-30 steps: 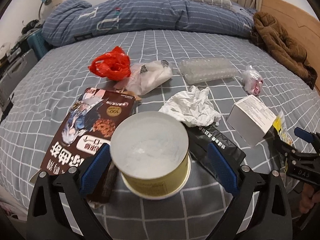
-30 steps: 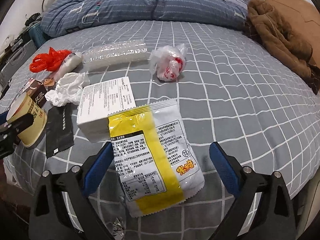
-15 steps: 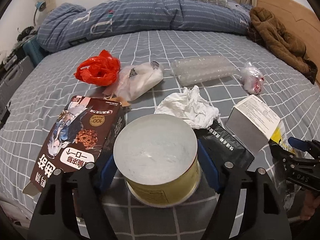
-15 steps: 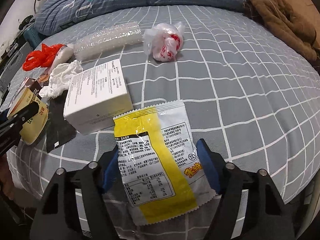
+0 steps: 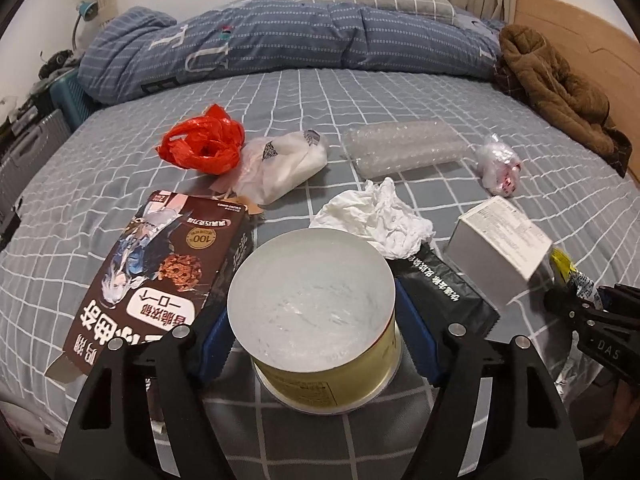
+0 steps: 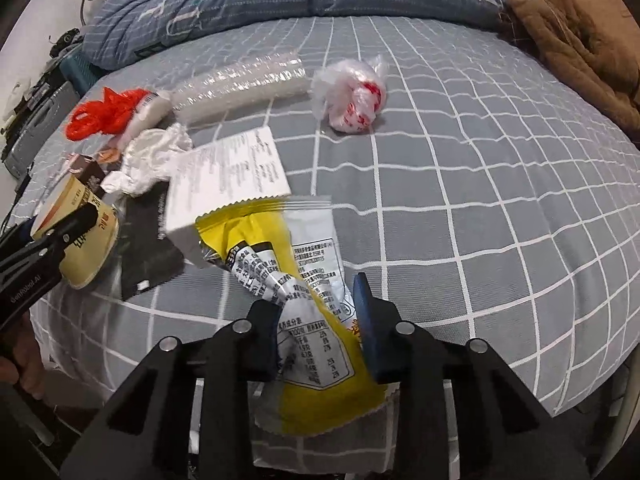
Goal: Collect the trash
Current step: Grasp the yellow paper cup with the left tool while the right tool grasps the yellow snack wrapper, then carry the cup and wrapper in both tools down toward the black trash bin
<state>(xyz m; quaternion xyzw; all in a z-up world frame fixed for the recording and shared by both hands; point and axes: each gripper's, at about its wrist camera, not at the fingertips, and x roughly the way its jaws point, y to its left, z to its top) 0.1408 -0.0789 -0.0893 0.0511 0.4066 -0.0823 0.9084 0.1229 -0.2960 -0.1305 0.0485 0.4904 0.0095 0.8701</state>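
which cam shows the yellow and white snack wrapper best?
Right wrist view. The yellow and white snack wrapper fills the foreground, crumpled between the closing jaws of the right gripper, print readable. The left wrist view shows only a sliver of it at the right edge, behind the white cardboard box.

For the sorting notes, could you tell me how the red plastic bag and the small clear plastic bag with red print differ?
The red plastic bag is opaque and solid red; the clear plastic bag is see-through with only red print. The red one lies far left, touching a white bag; the clear one sits alone, far right, beyond the white box. The red one looks bulkier. Both are crumpled and lie on the bed, and neither gripper holds them.
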